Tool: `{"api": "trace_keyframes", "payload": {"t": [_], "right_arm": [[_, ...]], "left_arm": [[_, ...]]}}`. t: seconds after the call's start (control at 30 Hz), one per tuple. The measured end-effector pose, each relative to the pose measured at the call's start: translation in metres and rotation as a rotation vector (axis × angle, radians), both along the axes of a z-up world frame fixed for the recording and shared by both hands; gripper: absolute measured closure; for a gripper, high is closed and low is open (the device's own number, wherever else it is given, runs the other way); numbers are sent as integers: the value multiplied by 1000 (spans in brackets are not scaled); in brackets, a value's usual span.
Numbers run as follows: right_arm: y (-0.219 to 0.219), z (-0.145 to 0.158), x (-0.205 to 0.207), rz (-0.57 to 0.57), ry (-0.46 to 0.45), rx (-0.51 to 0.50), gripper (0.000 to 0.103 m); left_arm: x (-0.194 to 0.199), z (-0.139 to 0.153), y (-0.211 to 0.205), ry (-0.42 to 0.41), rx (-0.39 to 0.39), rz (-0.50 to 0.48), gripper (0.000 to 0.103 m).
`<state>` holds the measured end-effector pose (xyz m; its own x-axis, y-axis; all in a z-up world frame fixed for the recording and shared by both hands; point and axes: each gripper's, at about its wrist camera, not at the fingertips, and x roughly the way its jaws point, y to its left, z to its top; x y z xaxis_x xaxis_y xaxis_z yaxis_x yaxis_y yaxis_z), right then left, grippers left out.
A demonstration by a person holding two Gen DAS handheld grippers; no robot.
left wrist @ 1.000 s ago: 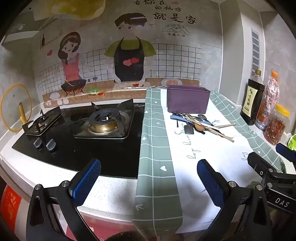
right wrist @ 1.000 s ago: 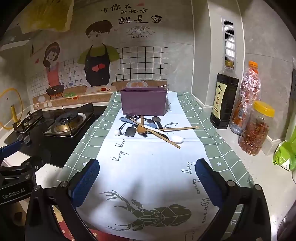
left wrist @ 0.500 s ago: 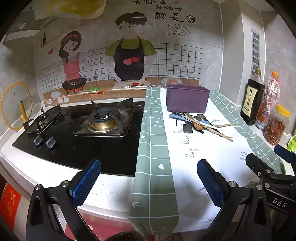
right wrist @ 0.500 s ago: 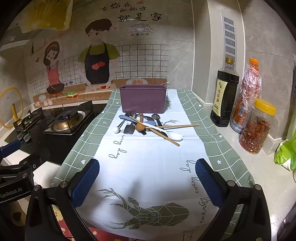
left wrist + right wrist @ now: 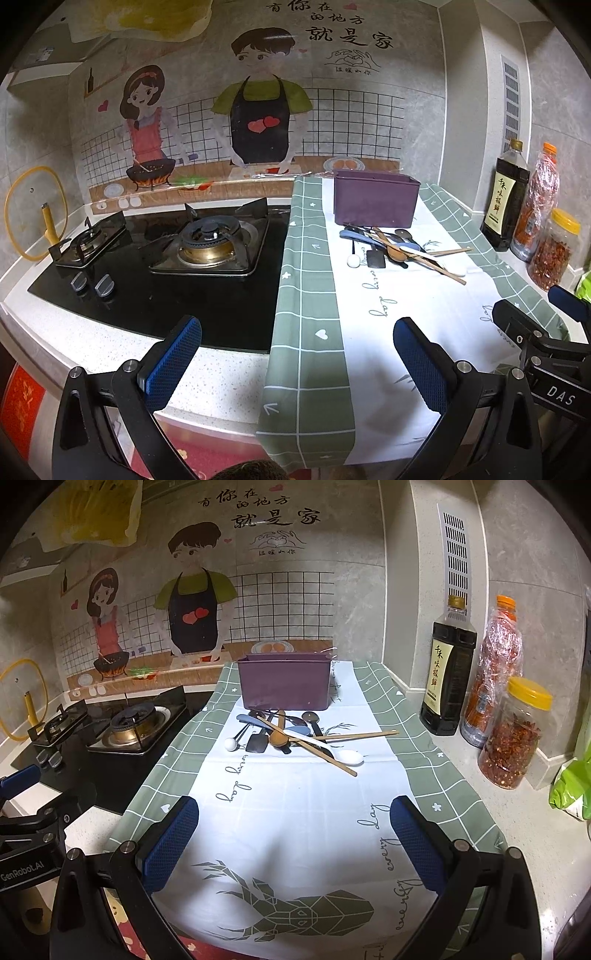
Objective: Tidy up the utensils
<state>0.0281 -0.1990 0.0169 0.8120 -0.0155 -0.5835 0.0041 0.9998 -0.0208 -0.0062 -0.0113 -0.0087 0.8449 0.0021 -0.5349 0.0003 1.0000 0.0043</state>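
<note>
A pile of utensils (image 5: pixel 291 734) lies on the white and green cloth (image 5: pixel 295 812): wooden chopsticks, a wooden spoon, a white spoon, a black spatula and dark spoons. It also shows in the left wrist view (image 5: pixel 395 249). A purple box (image 5: pixel 283 681) stands just behind the pile and shows in the left wrist view too (image 5: pixel 375 201). My left gripper (image 5: pixel 295 363) is open and empty over the counter's front edge. My right gripper (image 5: pixel 293 843) is open and empty above the near end of the cloth, well short of the pile.
A gas stove (image 5: pixel 207 243) sits left of the cloth. A soy sauce bottle (image 5: pixel 448 672), a wrapped bottle (image 5: pixel 495 675) and a chili jar (image 5: pixel 517 734) stand along the right wall. A green bag (image 5: pixel 572 786) lies at far right. A glass lid (image 5: pixel 33 210) leans at far left.
Both grippers have drifted slightly closer to the counter and the pile. Nothing on the cloth has moved.
</note>
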Motion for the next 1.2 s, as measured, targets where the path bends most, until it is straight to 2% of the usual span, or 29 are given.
{"api": "trace_keyframes", "payload": {"t": [0.57, 0.6, 1.2], "right_arm": [[1, -2, 1, -5, 7, -3, 0], [1, -2, 1, -6, 7, -3, 0], [-4, -1, -1, -12, 5, -1, 0]], "left_arm": [[-8, 3, 1, 10, -3, -10, 0], [8, 3, 1, 16, -2, -11, 0], [9, 0, -4, 19, 0, -18, 0]]}}
